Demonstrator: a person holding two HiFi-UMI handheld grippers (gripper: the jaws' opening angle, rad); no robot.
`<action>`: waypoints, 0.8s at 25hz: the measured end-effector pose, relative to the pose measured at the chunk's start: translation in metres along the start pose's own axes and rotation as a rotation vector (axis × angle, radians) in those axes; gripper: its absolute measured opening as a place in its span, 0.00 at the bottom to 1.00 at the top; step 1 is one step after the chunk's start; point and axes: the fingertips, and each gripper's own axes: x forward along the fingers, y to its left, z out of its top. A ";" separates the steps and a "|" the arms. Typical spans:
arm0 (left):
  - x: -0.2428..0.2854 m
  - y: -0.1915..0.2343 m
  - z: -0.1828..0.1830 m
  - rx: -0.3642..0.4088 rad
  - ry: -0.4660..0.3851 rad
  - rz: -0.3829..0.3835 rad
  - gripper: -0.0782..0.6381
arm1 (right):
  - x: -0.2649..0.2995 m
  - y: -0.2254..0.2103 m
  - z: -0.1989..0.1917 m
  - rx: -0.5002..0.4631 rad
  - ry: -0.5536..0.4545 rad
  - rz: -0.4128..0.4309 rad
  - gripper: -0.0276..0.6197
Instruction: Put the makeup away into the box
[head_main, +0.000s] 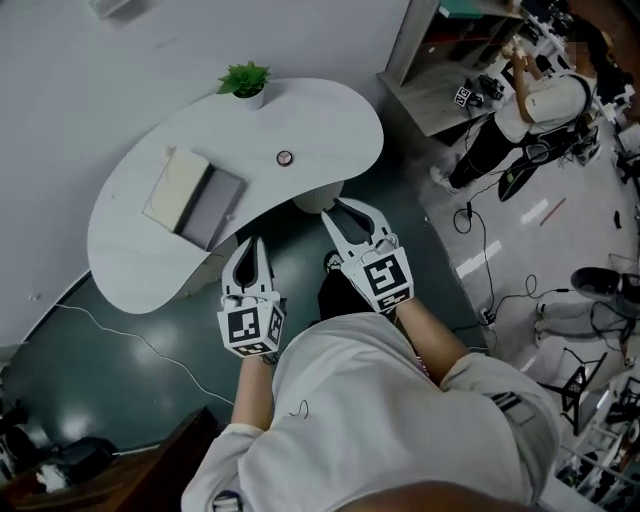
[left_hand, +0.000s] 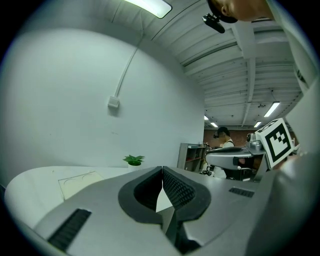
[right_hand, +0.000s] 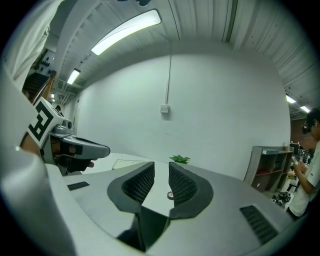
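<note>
Grey ribbed pads meet at their tips on my left hand-held gripper (left_hand: 162, 172): it is closed on nothing. The right hand-held gripper (right_hand: 161, 172) has its jaws a narrow slot apart, also empty. Through that slot I see the small round makeup item (right_hand: 171, 195) far off on the white table (right_hand: 150, 200).

In the head view, the left hand-held gripper (head_main: 251, 248) sits at lower centre, off the near edge of the table (head_main: 130, 270) over dark floor. The right hand-held gripper (head_main: 350, 215) is just beside it, its tips overlapping that edge. The makeup item (head_main: 285, 157) lies alone mid-table, well apart from both. The box (head_main: 195, 195) rests left of it, a cream part beside a grey part. I can't make out its contents. From the left gripper view, the box (left_hand: 80, 182) is only a faint pale outline.

A potted plant (head_main: 245, 78) stands at the table's far edge, upper centre. Nothing lies between the jaws and the makeup item.

At upper right a person (head_main: 535, 105) stands by a shelf unit (head_main: 440, 70), with cables (head_main: 500, 290) strewn across the floor. My own torso cuts off the bottom of the frame. The lower left is too dark to read.
</note>
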 end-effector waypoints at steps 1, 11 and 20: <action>0.012 0.003 0.004 0.000 0.005 0.009 0.14 | 0.010 -0.009 0.003 0.001 0.001 0.008 0.16; 0.137 0.009 0.040 -0.010 0.030 0.053 0.14 | 0.091 -0.107 0.021 0.019 0.007 0.085 0.16; 0.192 0.028 0.023 -0.012 0.114 0.118 0.14 | 0.141 -0.147 -0.010 0.019 0.074 0.181 0.21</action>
